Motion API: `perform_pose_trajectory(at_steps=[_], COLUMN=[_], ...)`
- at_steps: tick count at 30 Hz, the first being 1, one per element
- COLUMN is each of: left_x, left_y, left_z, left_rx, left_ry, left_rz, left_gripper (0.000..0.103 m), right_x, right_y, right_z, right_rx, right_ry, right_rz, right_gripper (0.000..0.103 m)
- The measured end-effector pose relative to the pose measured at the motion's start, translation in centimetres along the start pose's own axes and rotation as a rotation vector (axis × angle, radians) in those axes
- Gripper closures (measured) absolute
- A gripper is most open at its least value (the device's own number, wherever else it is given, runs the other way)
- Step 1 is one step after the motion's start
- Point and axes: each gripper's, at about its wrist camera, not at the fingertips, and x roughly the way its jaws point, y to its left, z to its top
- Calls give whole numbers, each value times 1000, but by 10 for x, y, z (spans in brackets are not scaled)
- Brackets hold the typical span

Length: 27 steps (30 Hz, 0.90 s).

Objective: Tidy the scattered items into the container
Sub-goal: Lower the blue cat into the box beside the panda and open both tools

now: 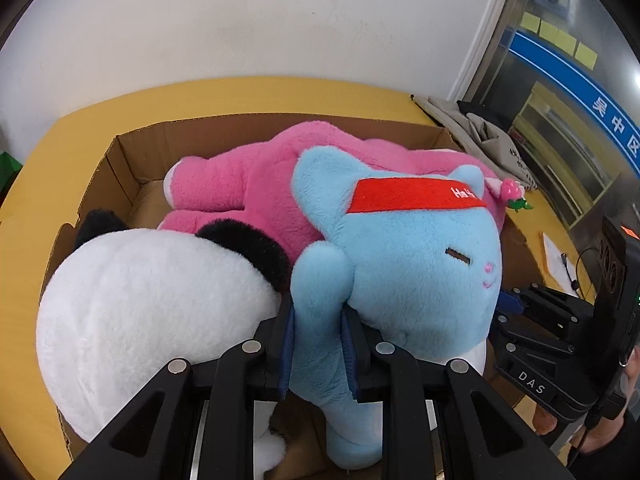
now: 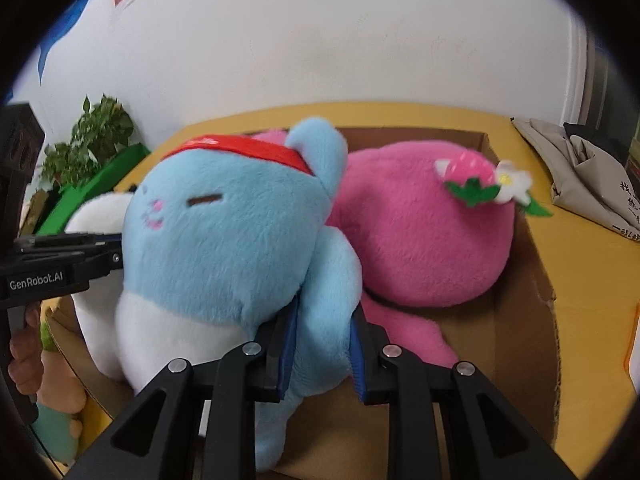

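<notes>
Left claw (image 1: 318,344) pinches one arm of the blue plush (image 1: 404,264); right claw (image 2: 324,344) pinches the other. Plush hangs upright between them over the cardboard box (image 1: 132,156), beside the panda (image 1: 152,312) and pink plush (image 1: 272,184). Next move judged: lower, release.

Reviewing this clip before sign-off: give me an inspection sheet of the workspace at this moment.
Surface: yellow table against a white wall.
Job's things: cardboard box holds pink plush and panda plush; blue plush is over the box.
Clutter: folded grey cloth and papers on the table.
Grippers: left gripper and right gripper each shut on one arm of the blue plush.
Cables: black cable by the papers.
Surroundings: potted plant, glass door with blue band.
</notes>
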Motion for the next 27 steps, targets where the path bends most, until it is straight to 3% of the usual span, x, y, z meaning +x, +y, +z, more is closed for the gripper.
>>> perform_pose_trajectory(at_steps=[5, 10, 13, 15, 16, 19, 22, 25, 27], left_x=[0, -1, -7, -15, -22, -57, -101, -136, -157], left_y=[-2, -12, -17, -16, -15, -13, -19, -27, -35], left_z=[-4, -10, -14, -17, -18, -26, -38, -51, -58], left_rx=[15, 76, 111, 114, 101, 53, 36, 14, 11], left_ry=[6, -14, -27, -30, -35, -113, -204, -267, -318], left_rz=[19, 102, 131, 128, 117, 78, 79, 57, 83], left_gripper=[81, 78, 74, 72, 68, 34, 32, 20, 16], right_x=[7, 10, 4, -8, -15, -44, -79, -102, -117], right_y=[-3, 0, -1, 3, 5, 6, 13, 26, 38], right_z=[-5, -6, -7, -7, -8, -11, -20, -27, -30], right_rx=[27, 19, 25, 15, 10, 23, 46, 26, 12], right_ry=[30, 51, 39, 15, -2, -60, -110, -135, -159], right_rz=[-2, -37, -101, -173, -195, -189, -164, -161, -179], right_gripper=[81, 74, 60, 38, 34, 24, 24, 23, 23])
